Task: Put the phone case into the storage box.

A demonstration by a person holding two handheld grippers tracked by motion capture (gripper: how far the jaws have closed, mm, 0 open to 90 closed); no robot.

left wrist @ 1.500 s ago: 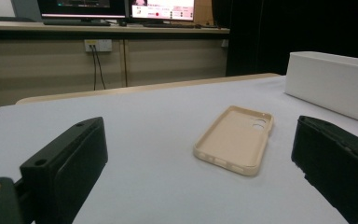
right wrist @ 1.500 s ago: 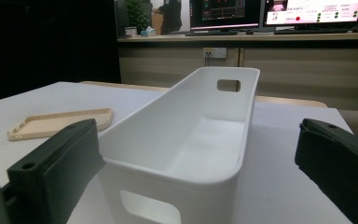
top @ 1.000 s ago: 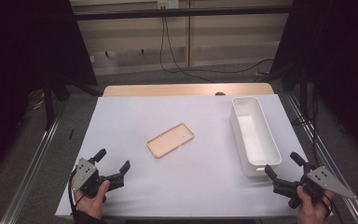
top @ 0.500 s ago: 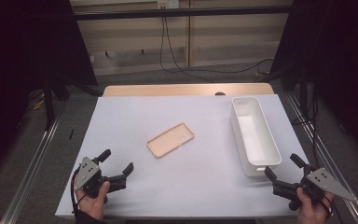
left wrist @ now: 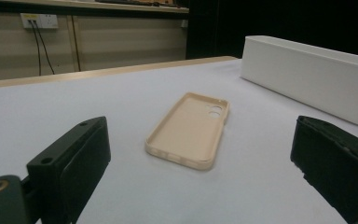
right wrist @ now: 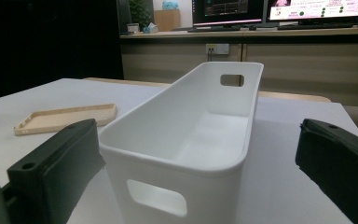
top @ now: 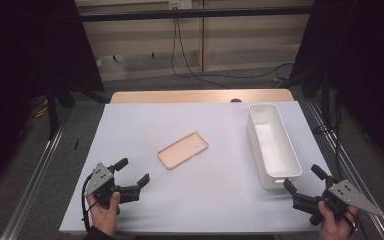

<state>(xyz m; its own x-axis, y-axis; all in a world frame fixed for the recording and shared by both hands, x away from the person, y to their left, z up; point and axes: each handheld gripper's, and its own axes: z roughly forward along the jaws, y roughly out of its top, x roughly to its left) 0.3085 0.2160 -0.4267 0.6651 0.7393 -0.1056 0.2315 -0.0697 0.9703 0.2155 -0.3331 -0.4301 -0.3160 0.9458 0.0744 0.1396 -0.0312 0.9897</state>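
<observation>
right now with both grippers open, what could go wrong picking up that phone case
The phone case lies flat, open side up, on the smooth white table cover, so the left hand-held gripper may push it along rather than pinch its thin rim. The right hand-held gripper sits close to the white bin and could nudge it.

The high view looks forward and down from above the person's side, taking in the whole table (top: 205, 200) from some way off. The left gripper view sits low over the table, close in, facing across it toward the phone case (left wrist: 189, 130) with the white bin (left wrist: 312, 74) beyond at the right. The right gripper view, equally low, looks lengthwise down the white bin (right wrist: 191, 135) from just before its near end. All three views share the phone case and the bin.
</observation>
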